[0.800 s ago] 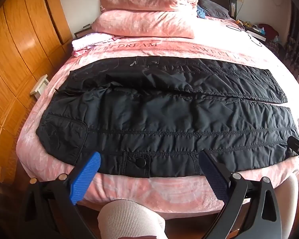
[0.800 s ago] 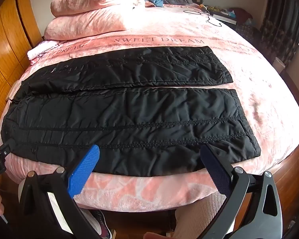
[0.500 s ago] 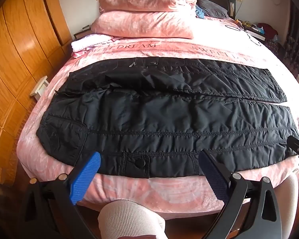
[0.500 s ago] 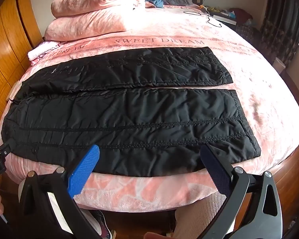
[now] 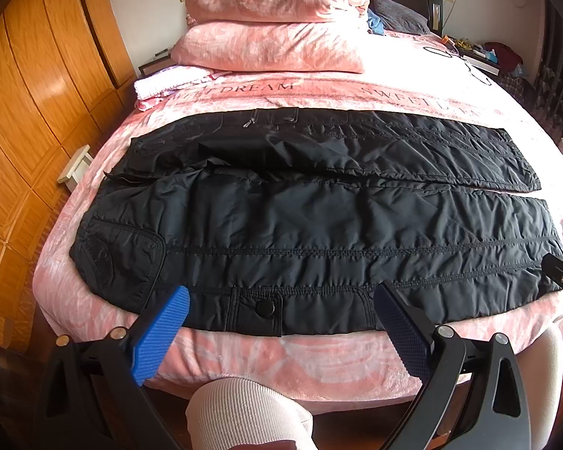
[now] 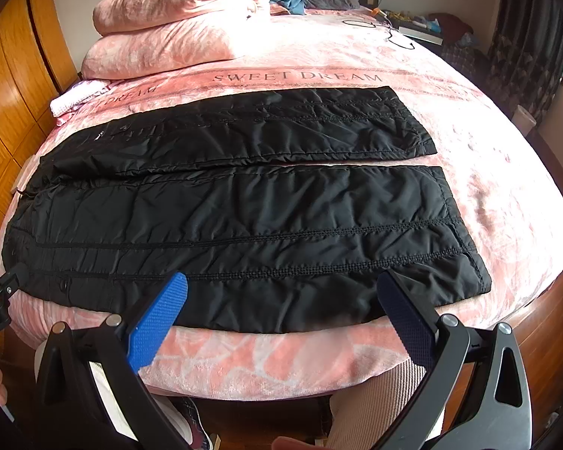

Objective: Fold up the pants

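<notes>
Black quilted pants (image 5: 300, 221) lie spread flat across the pink bed, waist at the left, the two legs running right side by side. They also show in the right wrist view (image 6: 244, 217), with the leg cuffs at the right. My left gripper (image 5: 281, 300) is open and empty, hovering over the near edge by the snap-button pocket. My right gripper (image 6: 281, 288) is open and empty over the near leg's front edge. Each gripper's tip shows at the edge of the other's view.
Two pink pillows (image 5: 274, 33) are stacked at the head of the bed (image 5: 300, 360). A folded white-pink cloth (image 5: 169, 82) lies beside them. A wooden wardrobe (image 5: 30, 86) stands at the left. A cable (image 6: 394, 35) and clutter lie at the far right.
Both grippers have edged slightly nearer to the pants. Both stay open. The pants have not moved.
</notes>
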The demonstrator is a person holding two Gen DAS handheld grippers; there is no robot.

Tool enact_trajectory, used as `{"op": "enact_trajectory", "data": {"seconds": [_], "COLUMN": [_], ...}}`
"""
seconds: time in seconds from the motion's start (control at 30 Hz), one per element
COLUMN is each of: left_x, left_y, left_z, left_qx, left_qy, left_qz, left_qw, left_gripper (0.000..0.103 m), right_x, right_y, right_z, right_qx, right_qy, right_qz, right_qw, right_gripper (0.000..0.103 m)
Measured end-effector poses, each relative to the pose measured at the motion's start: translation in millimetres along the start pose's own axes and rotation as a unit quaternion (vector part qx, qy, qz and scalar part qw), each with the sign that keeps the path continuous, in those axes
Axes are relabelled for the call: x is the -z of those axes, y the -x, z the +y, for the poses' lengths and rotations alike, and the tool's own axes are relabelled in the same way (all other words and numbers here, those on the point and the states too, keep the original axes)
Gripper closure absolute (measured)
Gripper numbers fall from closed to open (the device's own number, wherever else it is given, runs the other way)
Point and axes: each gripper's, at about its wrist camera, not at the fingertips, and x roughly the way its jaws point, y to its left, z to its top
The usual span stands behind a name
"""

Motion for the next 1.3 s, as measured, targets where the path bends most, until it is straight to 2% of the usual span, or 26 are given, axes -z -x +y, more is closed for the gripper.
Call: {"op": "enact_trajectory", "data": {"seconds": [0.23,0.57,0.83,1.0,1.3], "left_x": [-4,-3,-3,-2,-2], "left_y": [4,1,-2,-4,-9], "left_z": [1,-5,-4,-4,-5], "left_qx": [0.018,0.006,0.004,0.001,0.002], "left_qy": [0.005,-0.01,-0.009,-0.011,-0.012], "left_qz": [-0.011,-0.01,-0.008,-0.006,-0.001], "left_qw": [0.9998,0.9999,0.9999,0.9999,0.9999], "left_gripper": [0.004,0.004,0.004,0.004,0.004], "right_x": [0,1,0,-1,-2], "right_y": [-3,-7,-6,-9,-14], "right_z": [-1,-1,0,-2,-4], "right_qx": [-0.005,-0.004,-0.004,-0.021,-0.024], "right_qy": [-0.004,-0.008,-0.009,-0.017,-0.025], "right_qz": [0.003,0.003,-0.017,-0.011,-0.006], "right_qw": [1.0,1.0,1.0,1.0,0.999], "right_gripper": [0.002,0.002,0.002,0.002,0.002]}}
